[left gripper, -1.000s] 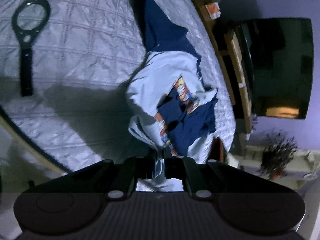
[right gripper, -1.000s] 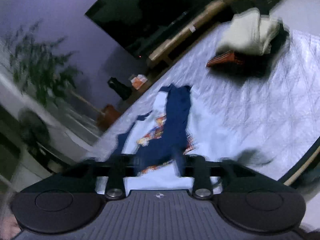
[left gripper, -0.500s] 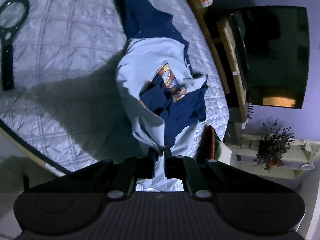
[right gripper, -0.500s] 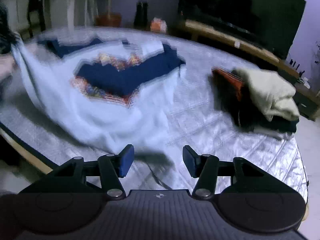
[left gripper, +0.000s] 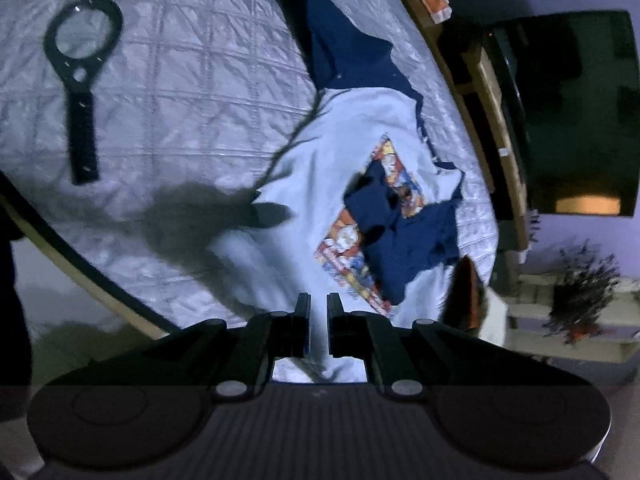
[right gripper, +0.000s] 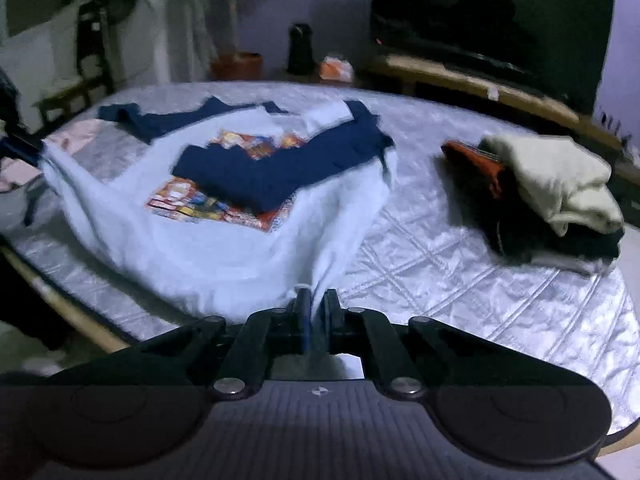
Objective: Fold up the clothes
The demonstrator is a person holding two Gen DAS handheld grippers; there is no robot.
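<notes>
A light blue shirt with navy sleeves and a colourful print lies crumpled on the quilted bed. One navy sleeve is thrown across the print. My left gripper is shut on the shirt's near edge, with cloth showing between its fingers. From the right wrist, the same shirt stretches towards me, and my right gripper is shut on another part of its edge. The shirt's far left corner is pulled taut towards a dark shape at the frame edge.
A black racket-shaped object lies on the bed at the left. A stack of folded clothes sits on the bed's right side. Beyond the bed are a television on a wooden bench and a potted plant. The bed's edge runs close below.
My right gripper, open half a second ago, has shut on the shirt's edge. The left gripper kept its hold, and the shirt now lies more spread out between the two.
</notes>
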